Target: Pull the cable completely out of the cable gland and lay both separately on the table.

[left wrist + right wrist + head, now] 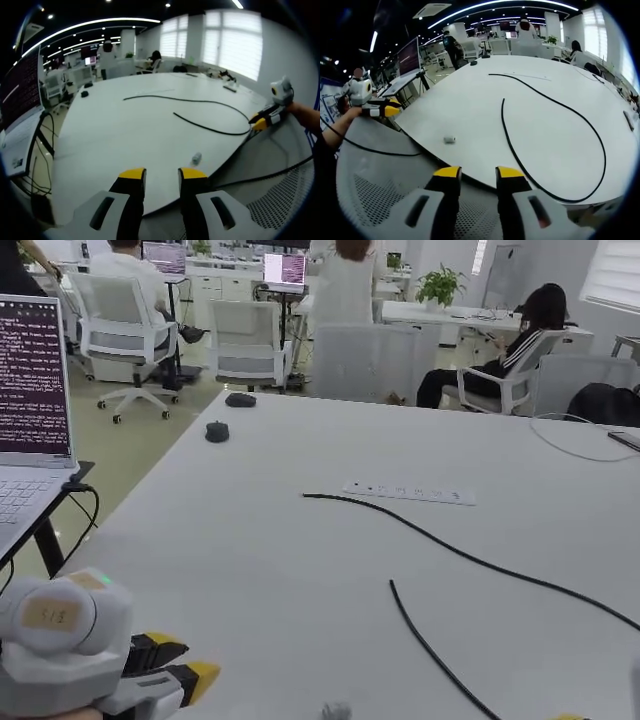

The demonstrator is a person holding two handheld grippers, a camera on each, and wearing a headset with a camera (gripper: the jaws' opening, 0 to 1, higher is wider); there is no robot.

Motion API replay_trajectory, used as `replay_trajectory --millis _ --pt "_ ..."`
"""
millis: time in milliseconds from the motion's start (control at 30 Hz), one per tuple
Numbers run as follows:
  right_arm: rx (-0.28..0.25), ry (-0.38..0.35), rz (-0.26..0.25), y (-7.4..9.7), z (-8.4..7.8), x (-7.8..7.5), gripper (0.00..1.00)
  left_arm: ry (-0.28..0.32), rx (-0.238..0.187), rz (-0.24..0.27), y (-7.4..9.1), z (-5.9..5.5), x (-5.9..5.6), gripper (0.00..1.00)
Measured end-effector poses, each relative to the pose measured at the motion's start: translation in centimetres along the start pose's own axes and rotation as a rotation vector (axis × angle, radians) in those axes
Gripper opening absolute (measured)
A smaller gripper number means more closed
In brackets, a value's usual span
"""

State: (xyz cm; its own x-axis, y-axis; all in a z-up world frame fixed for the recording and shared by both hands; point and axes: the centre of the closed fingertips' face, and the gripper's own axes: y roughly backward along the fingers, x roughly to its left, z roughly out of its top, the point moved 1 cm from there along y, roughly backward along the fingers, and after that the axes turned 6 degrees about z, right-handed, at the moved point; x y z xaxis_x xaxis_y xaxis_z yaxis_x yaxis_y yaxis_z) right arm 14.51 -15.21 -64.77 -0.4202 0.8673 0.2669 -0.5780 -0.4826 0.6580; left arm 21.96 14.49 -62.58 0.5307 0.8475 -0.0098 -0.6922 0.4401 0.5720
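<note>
The cable lies looped across the table. The cable gland sits apart from it, bottom centre, near the table rim. The left gripper and right gripper have their fingers parted and empty. Risk: a careless knock could roll the gland off.

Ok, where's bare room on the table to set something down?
Widest bare patch: left side of the table, bordered by the mouse, the cable ends and the cable gland at the near edge. A narrower lane runs between the cable's two strands. Tightest by the white strip.
</note>
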Motion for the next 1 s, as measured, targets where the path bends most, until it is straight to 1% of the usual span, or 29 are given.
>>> replay_trajectory --millis 600,767,1000 --pt "-0.001 -0.017 -0.007 0.02 -0.03 -0.02 0.28 -0.003 0.021 -0.01 -0.09 -0.39 0.06 0.26" --pt "0.0 -0.019 -0.001 0.02 -0.03 0.08 0.26 -0.007 0.021 -0.009 -0.1 -0.38 0.11 0.25" --pt "0.0 -0.022 0.003 0.04 -0.07 0.1 0.26 -0.01 0.036 -0.011 -0.11 -0.6 0.04 0.24"
